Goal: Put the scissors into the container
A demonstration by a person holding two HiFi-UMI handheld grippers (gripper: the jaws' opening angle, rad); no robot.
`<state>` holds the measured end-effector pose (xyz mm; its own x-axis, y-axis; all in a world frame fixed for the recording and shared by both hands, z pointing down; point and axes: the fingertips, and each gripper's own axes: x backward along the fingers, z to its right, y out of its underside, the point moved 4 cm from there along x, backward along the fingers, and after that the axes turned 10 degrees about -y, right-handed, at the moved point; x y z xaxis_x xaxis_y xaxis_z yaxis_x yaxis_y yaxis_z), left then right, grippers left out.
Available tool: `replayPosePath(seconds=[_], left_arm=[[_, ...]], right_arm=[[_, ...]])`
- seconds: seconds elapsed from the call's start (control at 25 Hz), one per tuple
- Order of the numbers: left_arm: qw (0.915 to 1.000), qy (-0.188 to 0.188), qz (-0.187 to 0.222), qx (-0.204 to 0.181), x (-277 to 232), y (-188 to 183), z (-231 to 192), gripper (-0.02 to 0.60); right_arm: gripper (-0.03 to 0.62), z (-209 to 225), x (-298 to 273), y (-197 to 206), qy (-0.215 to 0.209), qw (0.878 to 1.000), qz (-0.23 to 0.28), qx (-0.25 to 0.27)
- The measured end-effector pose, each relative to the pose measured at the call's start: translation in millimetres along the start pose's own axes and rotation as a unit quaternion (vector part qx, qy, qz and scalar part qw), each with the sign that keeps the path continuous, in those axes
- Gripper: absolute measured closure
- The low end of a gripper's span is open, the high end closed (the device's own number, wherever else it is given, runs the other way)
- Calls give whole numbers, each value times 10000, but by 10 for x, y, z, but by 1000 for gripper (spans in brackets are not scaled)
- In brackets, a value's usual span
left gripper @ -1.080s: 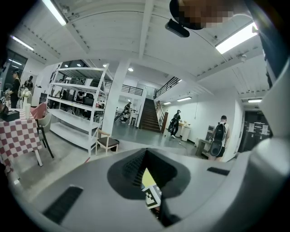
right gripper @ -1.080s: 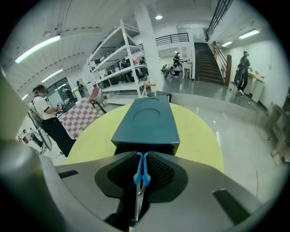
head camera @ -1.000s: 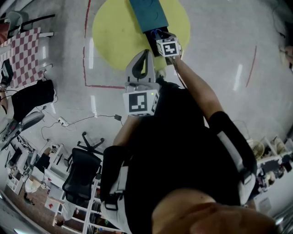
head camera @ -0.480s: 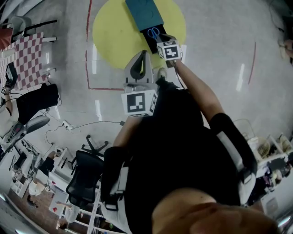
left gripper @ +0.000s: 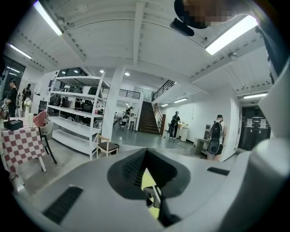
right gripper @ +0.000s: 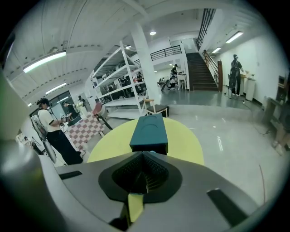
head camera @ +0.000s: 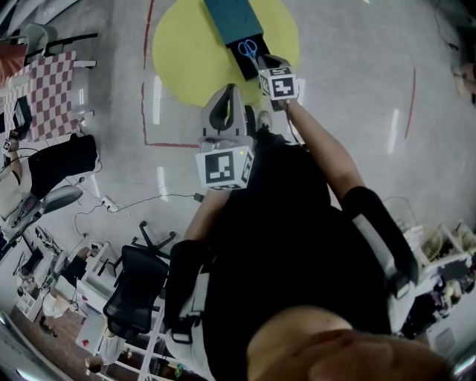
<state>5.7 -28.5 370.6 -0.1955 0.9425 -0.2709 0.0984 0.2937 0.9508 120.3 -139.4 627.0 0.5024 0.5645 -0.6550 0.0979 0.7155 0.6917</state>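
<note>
So the blue-handled scissors [head camera: 248,49] are seen lying inside the black open end of the long teal rectangular container [head camera: 232,16], which is parked on the round yellow worktop [head camera: 186,52]. From the head view only the handle loops can really be made out; the blades are too small to tell. The right hand-held gripper [head camera: 266,62] is held just beside that open end, on the near side of it, and nothing is gripped. In the right gripper view its grey jaws are shown pressed together at the tips [right gripper: 145,156], with the teal container [right gripper: 148,131] straight ahead and the yellow worktop [right gripper: 181,140] spread out under it. The left hand-held gripper [head camera: 229,89] is kept further back, over the near edge of the worktop and pointing toward the container. It's empty too: in the left gripper view the jaws are closed up tip to tip [left gripper: 146,152], with just a sliver of yellow visible through the gap below. Off to the left, a red-and-white checked table [head camera: 48,89] and a black office chair [head camera: 134,290] can be spotted on the grey floor [head camera: 357,89].
</note>
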Motion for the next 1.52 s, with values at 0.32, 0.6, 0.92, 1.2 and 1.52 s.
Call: replayPosePath(seconds=[0.32, 0.6, 0.92, 1.2, 1.52], left_arm=[[9999, -67, 101, -52, 180, -10, -24, 583], [9999, 59, 76, -68, 109, 25, -128, 583], [9995, 287, 31, -124, 187, 34, -260, 583], [9989, 445, 128, -122, 408, 38, -420, 583], [9981, 581, 176, -39, 786, 40, -563, 583]], right_arm=[[594, -118, 389, 12, -100, 9997, 203, 22], [594, -349, 688, -131, -274, 9978, 563, -200], [594, -668, 1135, -114, -255, 9959, 867, -15], [594, -1131, 1595, -103, -316, 9917, 1248, 45], [594, -1717, 2165, -75, -335, 9854, 1665, 139]])
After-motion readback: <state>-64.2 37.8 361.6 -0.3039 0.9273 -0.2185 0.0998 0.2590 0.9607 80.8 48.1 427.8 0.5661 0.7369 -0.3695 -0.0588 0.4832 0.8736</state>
